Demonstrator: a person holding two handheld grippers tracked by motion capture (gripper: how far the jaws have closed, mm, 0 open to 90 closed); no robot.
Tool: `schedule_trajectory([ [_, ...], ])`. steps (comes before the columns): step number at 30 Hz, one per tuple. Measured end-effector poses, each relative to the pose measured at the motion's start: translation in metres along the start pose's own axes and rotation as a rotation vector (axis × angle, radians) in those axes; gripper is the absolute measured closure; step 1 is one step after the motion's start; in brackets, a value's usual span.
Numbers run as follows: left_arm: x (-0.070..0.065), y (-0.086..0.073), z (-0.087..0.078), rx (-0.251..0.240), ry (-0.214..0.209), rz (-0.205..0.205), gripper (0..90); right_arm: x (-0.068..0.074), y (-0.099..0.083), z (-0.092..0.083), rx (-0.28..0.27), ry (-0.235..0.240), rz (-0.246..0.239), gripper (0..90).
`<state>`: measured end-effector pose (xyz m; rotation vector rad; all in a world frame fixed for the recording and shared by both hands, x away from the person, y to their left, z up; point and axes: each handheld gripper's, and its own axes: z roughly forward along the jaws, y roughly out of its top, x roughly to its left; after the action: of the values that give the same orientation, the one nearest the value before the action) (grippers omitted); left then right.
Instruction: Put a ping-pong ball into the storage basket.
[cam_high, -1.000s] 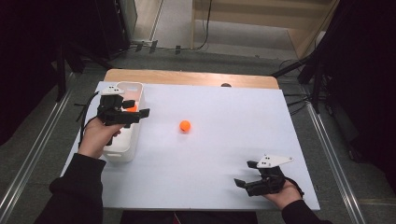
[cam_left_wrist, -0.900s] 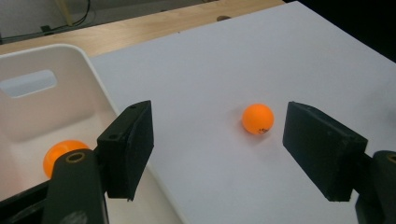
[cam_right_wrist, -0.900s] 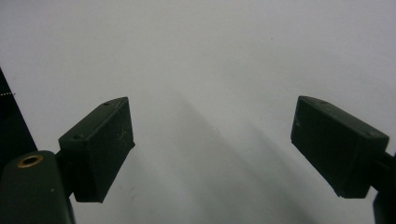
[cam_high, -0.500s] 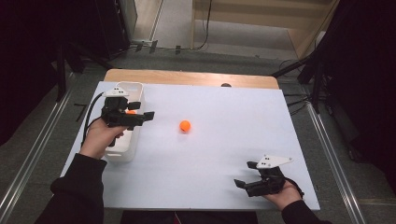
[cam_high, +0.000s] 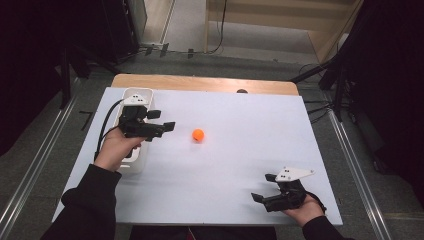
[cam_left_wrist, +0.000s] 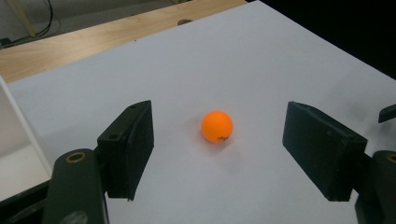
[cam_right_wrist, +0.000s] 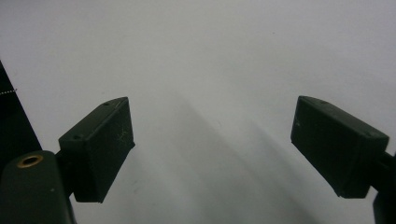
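Note:
An orange ball (cam_high: 198, 134) lies on the white table (cam_high: 240, 150), left of centre. My left gripper (cam_high: 162, 122) hovers just left of it, at the right edge of a white bin (cam_high: 134, 161), pointing toward the ball. In the left gripper view the ball (cam_left_wrist: 217, 126) sits on the table ahead, framed by the gap of the left gripper (cam_left_wrist: 225, 151), whose jaws stand open and apart from it. My right gripper (cam_high: 263, 187) rests near the front right corner. Its jaws are open over bare table, and the right gripper view shows the same open right gripper (cam_right_wrist: 212, 144).
The white bin stands along the table's left side under my left hand; its wall (cam_left_wrist: 14, 126) shows at the left of the left gripper view. A wooden strip (cam_high: 200, 82) with a dark hole (cam_high: 242, 91) runs along the far edge. Dark floor surrounds the table.
My left gripper has moved right, from over the bin toward the ball on the table. An orange spot seen beside it earlier is now covered. The right gripper has stayed still.

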<state>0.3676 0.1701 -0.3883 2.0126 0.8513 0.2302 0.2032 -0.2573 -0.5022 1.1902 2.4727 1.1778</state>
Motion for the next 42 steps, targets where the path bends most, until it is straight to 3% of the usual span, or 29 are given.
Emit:
schedule_trajectory([
  [18, -0.021, 0.0, 0.021, 0.009, 0.01, 0.022, 25.1, -0.001, -0.004, -0.002, 0.003, -0.01, 0.01, 11.7],
  [23, -0.022, -0.002, 0.025, 0.005, 0.016, 0.009, 25.1, -0.001, -0.004, -0.003, 0.005, -0.01, 0.02, 11.7],
  [31, -0.026, -0.005, 0.033, -0.01, 0.061, 0.002, 25.0, -0.002, -0.005, -0.003, 0.005, -0.025, 0.019, 11.7],
  [34, -0.027, -0.008, 0.034, -0.037, 0.071, -0.031, 25.0, -0.002, -0.006, -0.004, 0.008, -0.026, 0.025, 11.7],
  [41, -0.029, -0.013, 0.041, -0.038, 0.093, -0.038, 25.0, -0.002, -0.005, -0.004, 0.002, -0.024, 0.021, 11.7],
  [42, -0.032, -0.014, 0.044, -0.035, 0.102, -0.023, 24.9, -0.002, -0.005, -0.004, 0.001, -0.026, 0.021, 11.7],
])
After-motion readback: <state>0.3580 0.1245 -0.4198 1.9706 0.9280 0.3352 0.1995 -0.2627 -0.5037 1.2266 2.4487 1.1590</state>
